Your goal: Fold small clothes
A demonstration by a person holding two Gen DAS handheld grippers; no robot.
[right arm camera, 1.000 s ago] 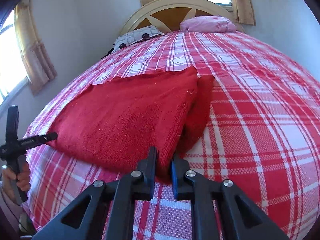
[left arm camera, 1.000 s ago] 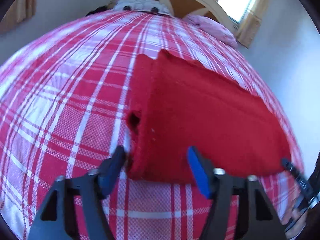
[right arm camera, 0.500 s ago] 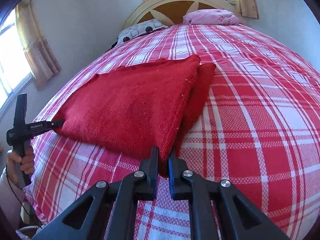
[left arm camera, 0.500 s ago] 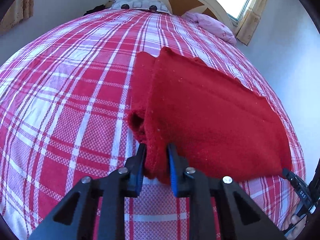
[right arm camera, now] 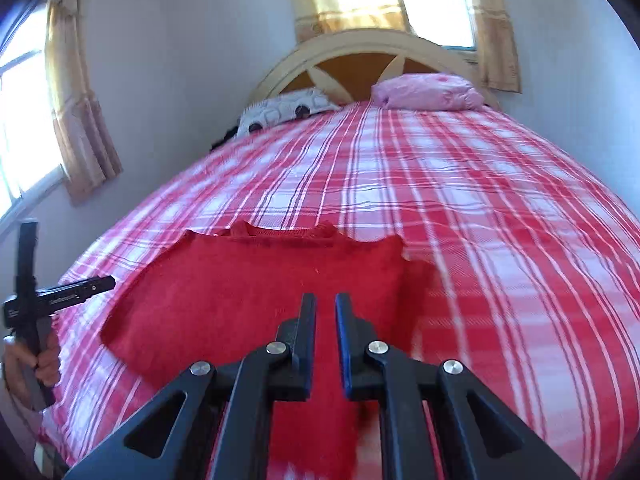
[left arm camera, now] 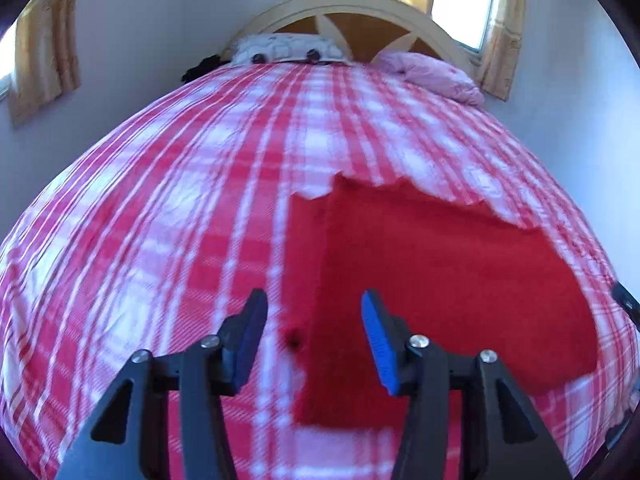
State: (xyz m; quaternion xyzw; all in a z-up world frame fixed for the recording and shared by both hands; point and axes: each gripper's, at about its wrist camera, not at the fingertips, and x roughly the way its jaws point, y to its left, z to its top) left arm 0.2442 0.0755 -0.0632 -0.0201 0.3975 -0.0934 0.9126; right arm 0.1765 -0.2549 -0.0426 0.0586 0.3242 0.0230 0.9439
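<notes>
A red knitted garment (left arm camera: 440, 272) lies partly folded on the red and white plaid bedspread (left arm camera: 180, 220). It also shows in the right wrist view (right arm camera: 240, 300). My left gripper (left arm camera: 316, 328) is open above the garment's near left edge, touching nothing. My right gripper (right arm camera: 325, 320) hovers over the garment's near edge with its jaws nearly closed and a narrow gap between them, with no cloth in it. The left gripper's body (right arm camera: 48, 300) and the hand holding it show at the left of the right wrist view.
A patterned pillow (left arm camera: 288, 48) and a pink pillow (left arm camera: 436, 76) lie at the wooden headboard (left arm camera: 360, 24). Walls with curtained windows (right arm camera: 76, 120) stand close on both sides of the bed. The plaid bedspread (right arm camera: 480, 220) stretches beyond the garment.
Both grippers held the garment's near edge half a second ago. The left has opened and let go, the right has released too, and both have lifted as the garment dropped flat.
</notes>
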